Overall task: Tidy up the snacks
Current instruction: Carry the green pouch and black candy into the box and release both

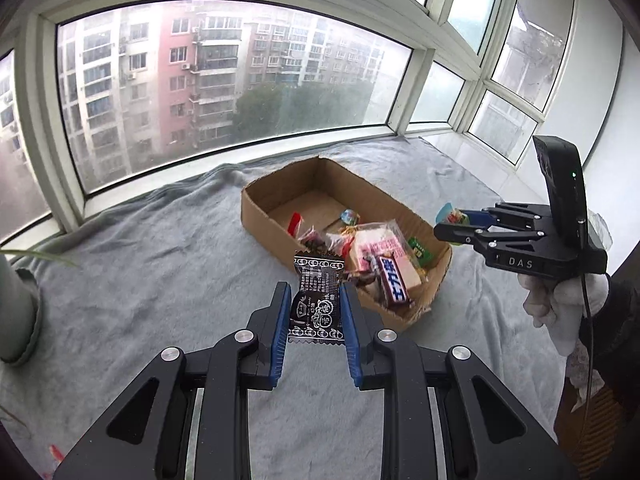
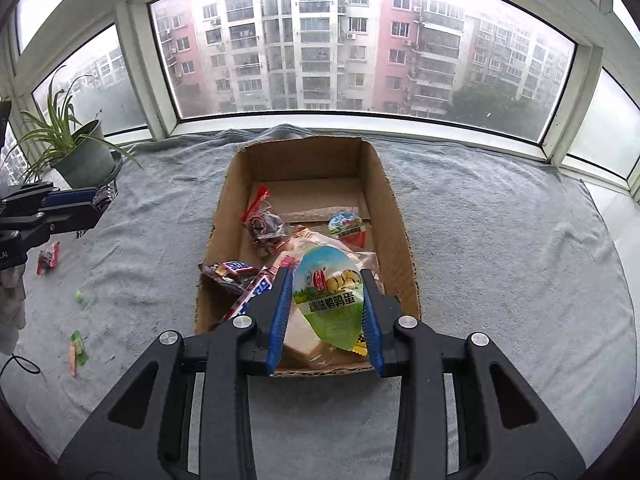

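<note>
Left tongs (image 1: 315, 312) are clamped on a black packet (image 1: 318, 300), blue pads pressing both its edges, and it hangs in the air just short of the box (image 1: 256, 204). In the right wrist view those left tongs (image 2: 102, 200) show at the left edge, low over the blanket.

Right tongs (image 2: 326, 312) grip an egg pack (image 2: 328, 298), a green and white teardrop-shaped pouch, squeezed between the pads and held above the near end of the box (image 2: 394, 216). From the left wrist view the right tongs (image 1: 448, 222) sit to the right of the box, the egg pack (image 1: 450, 213) peeking out at their tips, a white-gloved hand (image 1: 560, 296) on the handle.

The cardboard box stands open on a grey blanket (image 2: 500, 240) spread along the window. Inside it lies a heap of snacks: a chocolate bar (image 1: 394, 280), a pink-labelled bag (image 1: 380, 248), a clear bag of dark fruit (image 2: 266, 228), a small round cup (image 2: 346, 224). The far half of the box floor is bare cardboard.

Out on the blanket to the left, loose sweets wait: a red one (image 2: 48, 258), and two green ones (image 2: 78, 350) nearer the camera. A potted plant (image 2: 76, 152) stands at the far left by the glass.
</note>
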`<state>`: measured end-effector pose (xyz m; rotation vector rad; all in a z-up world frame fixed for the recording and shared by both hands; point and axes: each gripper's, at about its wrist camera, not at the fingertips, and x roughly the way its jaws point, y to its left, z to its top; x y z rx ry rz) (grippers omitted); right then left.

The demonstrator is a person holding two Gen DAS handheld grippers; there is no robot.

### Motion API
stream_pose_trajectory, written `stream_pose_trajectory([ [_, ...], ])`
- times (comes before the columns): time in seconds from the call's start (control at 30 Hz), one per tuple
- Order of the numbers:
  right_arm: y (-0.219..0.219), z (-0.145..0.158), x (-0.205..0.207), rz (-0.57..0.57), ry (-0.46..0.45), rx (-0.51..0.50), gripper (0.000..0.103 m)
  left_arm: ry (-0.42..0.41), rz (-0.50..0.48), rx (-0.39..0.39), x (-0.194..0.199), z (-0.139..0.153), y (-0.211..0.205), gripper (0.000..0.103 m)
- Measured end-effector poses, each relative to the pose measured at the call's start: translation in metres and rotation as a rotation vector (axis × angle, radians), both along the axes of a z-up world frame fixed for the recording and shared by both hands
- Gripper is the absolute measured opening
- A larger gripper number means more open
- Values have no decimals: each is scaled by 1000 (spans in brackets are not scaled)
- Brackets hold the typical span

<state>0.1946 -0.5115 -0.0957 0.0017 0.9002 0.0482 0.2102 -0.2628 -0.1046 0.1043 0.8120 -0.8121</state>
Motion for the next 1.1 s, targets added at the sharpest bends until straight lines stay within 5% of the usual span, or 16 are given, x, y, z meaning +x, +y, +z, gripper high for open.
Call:
stream_pose_trajectory([
  [0.77,-32,-46,30,-52,79,20,34,63,-12,30,48,-34,-88,23],
  [1.1,-31,-37,27,-63,56,-3,57,101,-2,42,49,-35,-90,28],
])
